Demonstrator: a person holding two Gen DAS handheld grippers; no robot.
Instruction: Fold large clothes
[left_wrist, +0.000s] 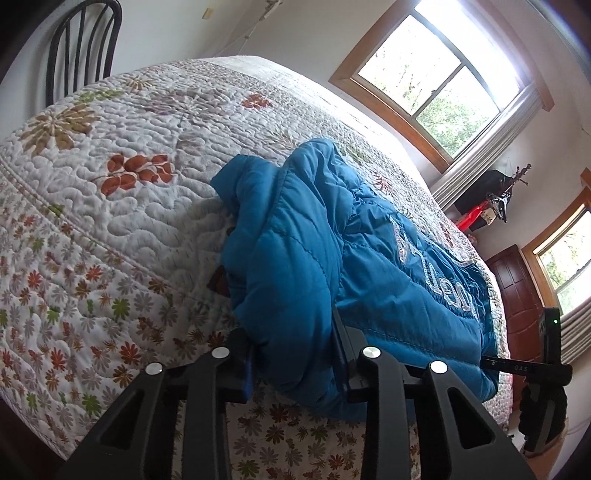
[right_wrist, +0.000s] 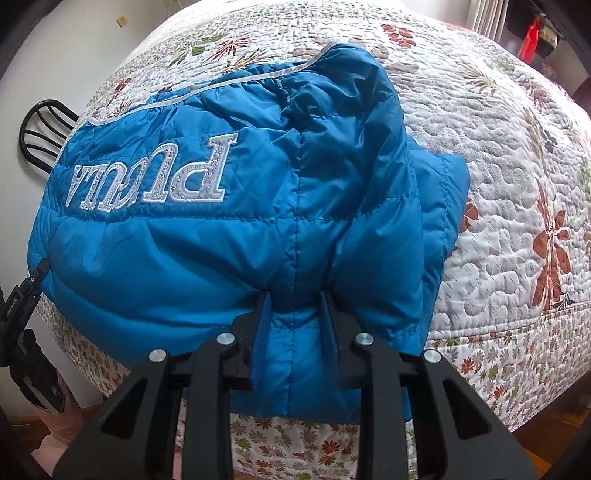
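Both tongs, left tongs (left_wrist: 295, 354), right tongs (right_wrist: 295, 317), clamping blue jacket (right_wrist: 229, 243) hem

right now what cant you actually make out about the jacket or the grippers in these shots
- Left wrist view: the blue jacket bulges over the left gripper, hiding the fingertips.
- Right wrist view: the right gripper pinches a fold whose puffed fabric hides the pad tips.
- Both views: the jacket's underside and sleeves are folded under, out of sight against the quilt.
- Left wrist view: the white lettering is foreshortened and unreadable.
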